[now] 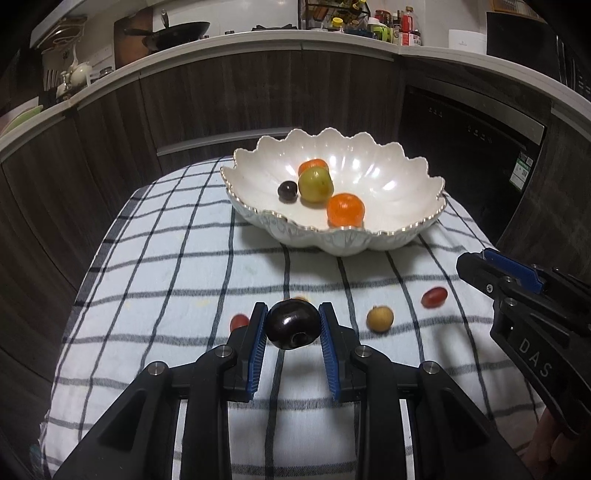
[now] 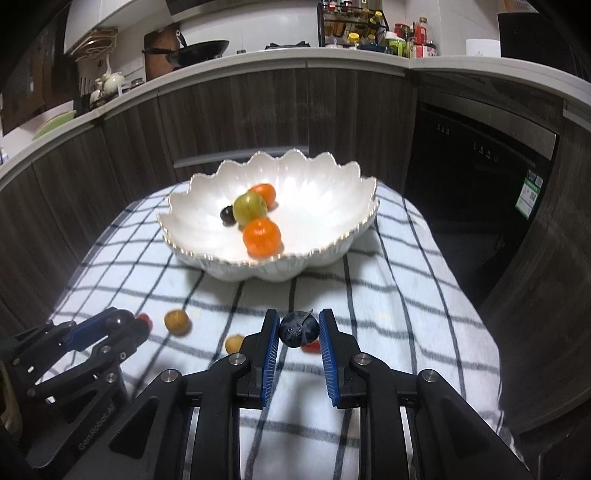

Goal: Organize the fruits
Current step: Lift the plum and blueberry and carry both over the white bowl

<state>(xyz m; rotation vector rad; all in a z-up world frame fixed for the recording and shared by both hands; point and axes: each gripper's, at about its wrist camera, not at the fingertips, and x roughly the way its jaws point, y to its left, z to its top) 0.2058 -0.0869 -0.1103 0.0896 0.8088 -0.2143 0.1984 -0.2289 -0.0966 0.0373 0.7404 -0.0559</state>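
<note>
1. Left gripper (image 1: 293, 325) is clamped on a dark plum (image 1: 293, 324), blue pads pressing both its sides, fruit held clear above the cloth.
2. Right gripper (image 2: 298, 328) is clamped on a smaller dark bluish fruit (image 2: 298, 328) with a short stem, pads tight on both sides, also off the cloth.
3. White scalloped bowl (image 1: 406, 177) sits at the far end of the table, beyond both grippers.
4. In the bowl: two oranges (image 1: 345, 209), one near the front rim and one at the back, a green-yellow fruit (image 1: 314, 184) between them, and a small dark fruit (image 1: 287, 190) just left of the green one.
5. Loose on the checked cloth (image 1: 166, 258): a red grape (image 1: 434, 297) near the right gripper, a tan round fruit (image 1: 379, 319) just right of the left gripper, another red fruit (image 1: 239, 322) partly hidden behind the left finger.
6. Right wrist view shows two tan fruits (image 2: 177, 322) between the grippers, and a red one (image 2: 312, 346) partly under the held fruit.
7. Right gripper shows at the right edge of the left view, well apart from the left one.
8. Kitchen counter (image 1: 258, 40) behind, with a wok (image 1: 177, 31) and bottles (image 1: 391, 26).
</note>
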